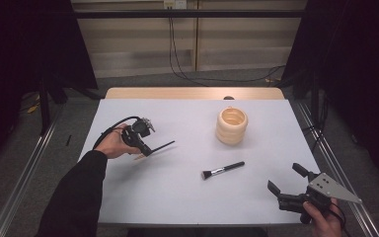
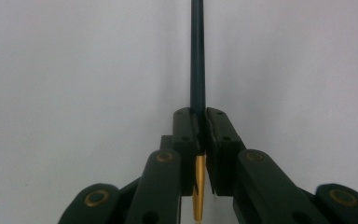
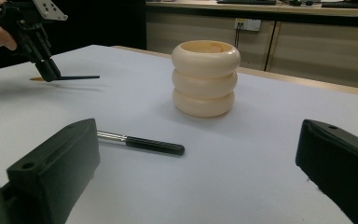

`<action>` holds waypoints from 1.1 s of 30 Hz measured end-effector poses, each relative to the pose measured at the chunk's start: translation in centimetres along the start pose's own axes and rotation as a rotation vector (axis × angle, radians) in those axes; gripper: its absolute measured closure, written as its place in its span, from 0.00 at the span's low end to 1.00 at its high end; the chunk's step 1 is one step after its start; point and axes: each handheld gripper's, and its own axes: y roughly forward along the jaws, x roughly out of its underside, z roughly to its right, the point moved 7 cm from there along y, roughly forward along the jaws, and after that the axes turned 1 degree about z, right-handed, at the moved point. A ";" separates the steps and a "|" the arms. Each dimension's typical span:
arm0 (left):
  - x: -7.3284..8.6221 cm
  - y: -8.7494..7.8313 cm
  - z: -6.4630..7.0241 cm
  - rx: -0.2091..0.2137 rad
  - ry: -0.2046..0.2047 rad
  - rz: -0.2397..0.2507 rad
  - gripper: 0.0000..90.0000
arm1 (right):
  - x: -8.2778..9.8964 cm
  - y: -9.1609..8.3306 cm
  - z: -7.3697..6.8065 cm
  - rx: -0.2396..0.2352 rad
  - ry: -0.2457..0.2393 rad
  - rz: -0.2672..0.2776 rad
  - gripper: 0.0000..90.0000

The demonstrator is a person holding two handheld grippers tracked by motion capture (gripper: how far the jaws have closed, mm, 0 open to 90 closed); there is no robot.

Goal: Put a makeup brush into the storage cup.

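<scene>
Left claw [image 1: 148,149] clamped on a thin black pencil-like stick with a gold end [image 2: 197,65], stick held just above the white desk [image 1: 177,192], right claw [image 1: 287,178] wide apart with nothing between, makeup brush [image 1: 223,170] lying between both claws, cream ribbed pot [image 1: 232,126] beyond it

We find no lettering, label, brand mark or number that can be read anywhere in these views. The small plates on the far wall [image 1: 173,4] may carry print, but they are too small and blurred for us to tell.
</scene>
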 end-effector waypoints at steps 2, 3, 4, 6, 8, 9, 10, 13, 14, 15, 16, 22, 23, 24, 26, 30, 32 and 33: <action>0.0 -0.3 0.1 0.005 -0.020 0.032 0.93 | 0.0 0.0 0.0 0.001 0.002 0.000 0.00; 0.0 -0.5 0.1 0.004 -0.029 0.047 0.93 | 0.0 0.0 0.0 0.001 0.003 -0.001 0.00; 0.0 -0.7 0.0 0.007 -0.029 0.061 0.93 | 0.0 0.0 0.0 0.000 0.003 -0.002 0.00; -0.1 -1.0 0.0 0.002 -0.059 0.111 0.93 | 0.0 0.0 0.0 0.003 0.001 0.000 0.00; 0.0 -1.3 0.1 -0.008 -0.066 0.136 0.93 | 0.0 0.0 0.0 0.001 0.001 -0.001 0.00; -0.1 -1.4 0.1 -0.016 -0.076 0.154 0.93 | 0.0 0.0 0.0 0.007 0.001 -0.001 0.00; 0.0 -1.5 0.0 -0.016 -0.072 0.158 0.93 | 0.0 0.0 0.0 0.004 0.001 0.000 0.00; 0.3 -1.9 -0.2 -0.025 -0.052 0.166 0.93 | 0.0 0.0 0.0 0.003 -0.002 0.001 0.00; 0.4 -2.0 -0.2 -0.024 -0.052 0.173 0.93 | 0.0 0.0 0.0 0.003 -0.001 0.001 0.00; 0.0 -1.8 0.2 -0.026 -0.128 0.242 0.93 | 0.0 0.0 0.0 0.004 0.002 0.000 0.00; 0.0 -1.9 0.2 -0.028 -0.127 0.253 0.93 | 0.0 0.0 0.0 0.004 0.003 -0.002 0.00; 0.2 -2.5 0.1 -0.040 -0.144 0.352 0.93 | 0.0 0.0 0.0 0.003 0.004 0.000 0.00; 0.3 -2.7 0.2 -0.044 -0.146 0.377 0.93 | 0.0 -0.1 0.0 0.004 0.003 -0.002 0.00; 0.3 -2.9 0.2 -0.051 -0.149 0.402 0.93 | 0.0 -0.1 0.1 0.010 0.002 -0.002 0.00; 0.3 -3.2 0.3 -0.060 -0.156 0.464 0.93 | 0.0 -0.1 0.1 0.006 0.002 -0.001 0.00; 0.6 -3.7 0.4 -0.074 -0.166 0.531 0.93 | 0.0 -0.1 0.0 0.007 0.002 -0.002 0.00; 0.6 -3.8 0.5 -0.074 -0.176 0.565 0.93 | 0.0 -0.1 0.0 0.007 0.004 -0.002 0.00; 0.7 -3.9 0.5 -0.088 -0.170 0.570 0.93 | 0.0 0.0 0.0 0.006 0.004 -0.002 0.00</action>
